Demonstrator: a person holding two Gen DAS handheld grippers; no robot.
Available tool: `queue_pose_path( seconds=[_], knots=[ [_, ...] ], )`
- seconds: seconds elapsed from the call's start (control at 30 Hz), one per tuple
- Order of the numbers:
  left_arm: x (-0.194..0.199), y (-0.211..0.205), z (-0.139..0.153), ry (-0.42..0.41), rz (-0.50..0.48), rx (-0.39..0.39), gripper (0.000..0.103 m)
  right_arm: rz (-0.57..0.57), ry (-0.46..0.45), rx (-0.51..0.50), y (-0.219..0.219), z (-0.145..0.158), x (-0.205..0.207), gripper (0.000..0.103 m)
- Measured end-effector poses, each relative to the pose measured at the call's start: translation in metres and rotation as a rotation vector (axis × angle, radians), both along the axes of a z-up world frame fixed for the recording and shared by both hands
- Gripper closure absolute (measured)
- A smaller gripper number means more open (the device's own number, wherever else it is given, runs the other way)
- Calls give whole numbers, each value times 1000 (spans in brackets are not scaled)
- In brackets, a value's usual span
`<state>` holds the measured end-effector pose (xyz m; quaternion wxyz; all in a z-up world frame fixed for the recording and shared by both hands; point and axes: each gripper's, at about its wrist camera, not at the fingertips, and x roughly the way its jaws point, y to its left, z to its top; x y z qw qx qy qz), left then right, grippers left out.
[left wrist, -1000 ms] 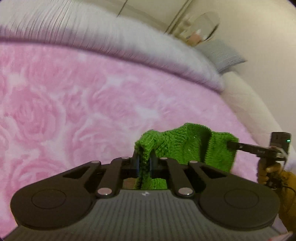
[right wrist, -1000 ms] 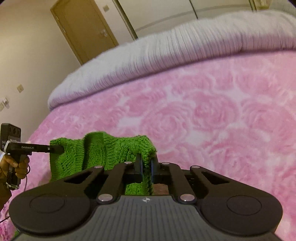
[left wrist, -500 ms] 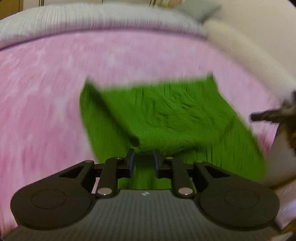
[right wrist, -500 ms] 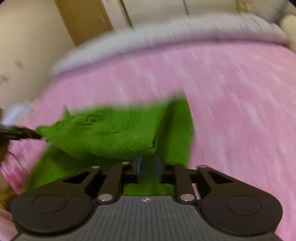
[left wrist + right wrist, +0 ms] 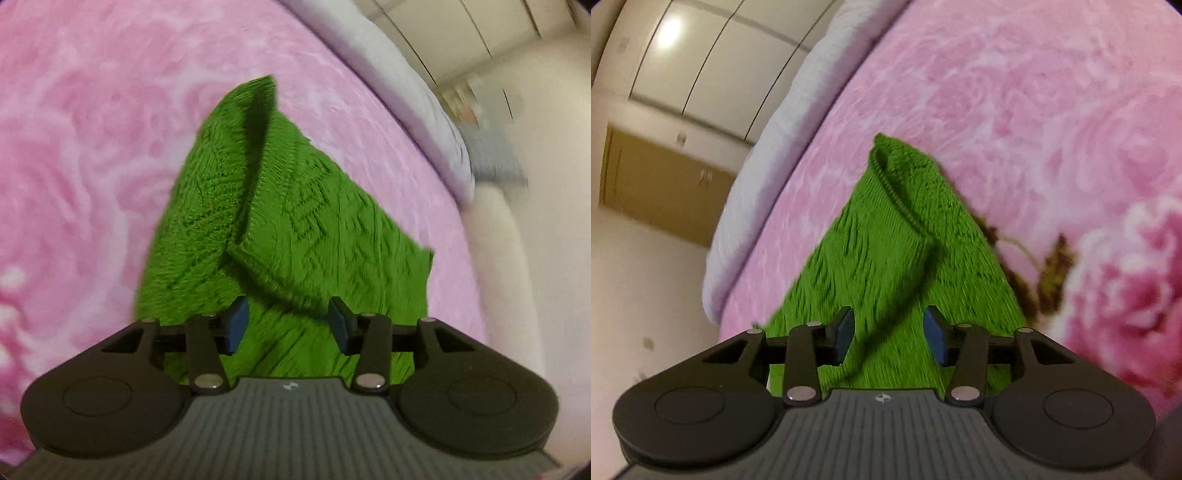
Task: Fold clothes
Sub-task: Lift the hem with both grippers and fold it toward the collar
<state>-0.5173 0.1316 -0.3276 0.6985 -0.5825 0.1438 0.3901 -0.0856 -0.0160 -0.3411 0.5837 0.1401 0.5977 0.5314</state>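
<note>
Lying on the pink rose-patterned plush blanket (image 5: 74,155), one bright green knitted garment (image 5: 295,229) is the only piece of clothing in view. In the left wrist view its upper layer is folded over the lower one, with a ribbed edge running across the garment and a dark shadow under the fold. The left gripper (image 5: 288,325) hovers just above the near edge of the green garment, its two blue-padded fingers (image 5: 236,325) spread wide apart with nothing between them but the knit below.

In the right wrist view the same green garment (image 5: 897,280) tapers to a rolled corner on the side farthest from the gripper, and a ribbed seam runs down its middle. The right gripper (image 5: 888,334) also sits over the garment's near edge, its two fingers apart and gripping nothing.

Beyond the garment, one pale grey ribbed cover (image 5: 775,147) borders the pink blanket. One brown wooden door (image 5: 657,184) stands past that cover.
</note>
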Motion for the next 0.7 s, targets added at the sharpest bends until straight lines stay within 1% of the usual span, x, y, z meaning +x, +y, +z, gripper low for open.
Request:
queue_pose_path(
  seconds=[0.1, 0.2, 0.23, 0.27, 0.3, 0.33, 0.47, 0.5, 0.57, 0.7],
  knots=[
    [5, 15, -13, -52, 69, -47, 58, -56, 44, -40, 15, -21, 9, 57],
    [12, 24, -18, -53, 84, -52, 62, -69, 68, -14, 24, -30, 12, 57],
    [14, 26, -18, -43, 80, -45, 75, -65, 62, -6, 28, -30, 12, 59],
    [17, 28, -18, -30, 64, -28, 86, -61, 53, -1, 24, -28, 11, 63],
    [18, 26, -15, -19, 43, -2, 93, -57, 42, 4, 18, -25, 9, 82],
    [18, 23, -12, -10, 23, 25, 94, -53, 32, 8, 12, -22, 7, 90],
    [10, 1, 12, 32, -71, 159, 95, -37, -11, 27, -13, -11, 0, 93],
    [5, -9, 16, 42, -90, 179, 95, -33, -22, 31, -19, -8, -2, 93],
    [-5, -28, 22, 59, -123, 209, 95, -25, -43, 41, -31, -2, -6, 93],
    [-20, -67, 14, 66, -153, 194, 95, -9, -85, 59, -56, 9, -14, 93]
  ],
)
